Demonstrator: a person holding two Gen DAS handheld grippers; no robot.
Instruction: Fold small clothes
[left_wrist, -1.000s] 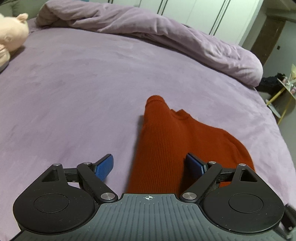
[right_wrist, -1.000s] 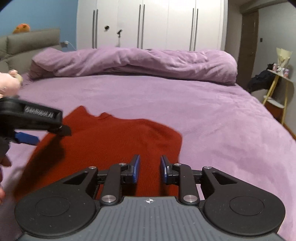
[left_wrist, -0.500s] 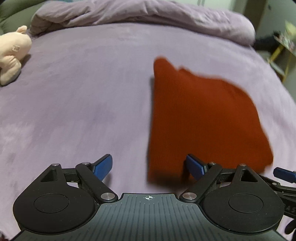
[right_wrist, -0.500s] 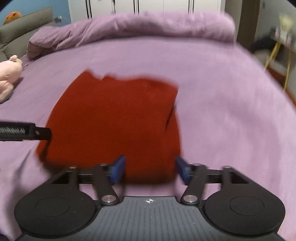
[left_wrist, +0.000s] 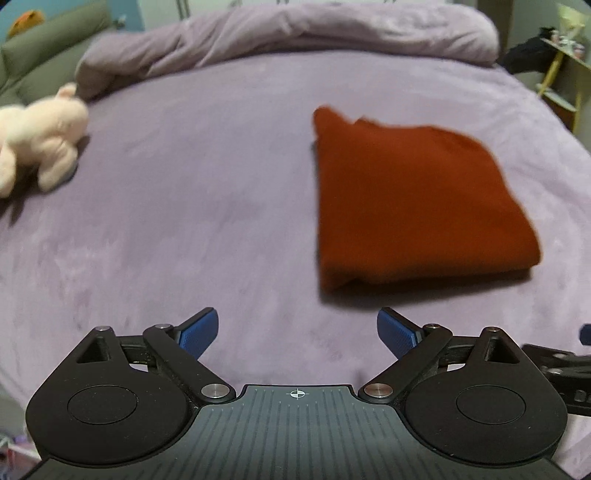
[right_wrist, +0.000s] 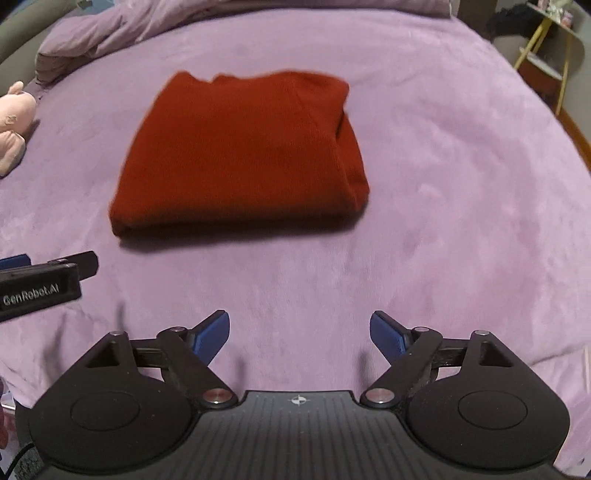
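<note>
A rust-red knit garment (left_wrist: 413, 206) lies folded into a thick rectangle on the purple bed (left_wrist: 207, 206); it also shows in the right wrist view (right_wrist: 240, 155). My left gripper (left_wrist: 297, 332) is open and empty, hovering short of the garment's near left corner. My right gripper (right_wrist: 299, 332) is open and empty, well short of the garment's near edge. The left gripper's side shows at the left edge of the right wrist view (right_wrist: 40, 284).
A pink plush toy (left_wrist: 37, 144) lies at the bed's left side. A bunched purple duvet (left_wrist: 295, 40) runs along the far side. A yellow-legged side table (right_wrist: 550, 55) stands off the bed's right. The bed's near edge lies below the grippers.
The right gripper opened and let go of the garment. Both grippers pulled back from it toward the bed's near edge, and the garment now lies folded and free.
</note>
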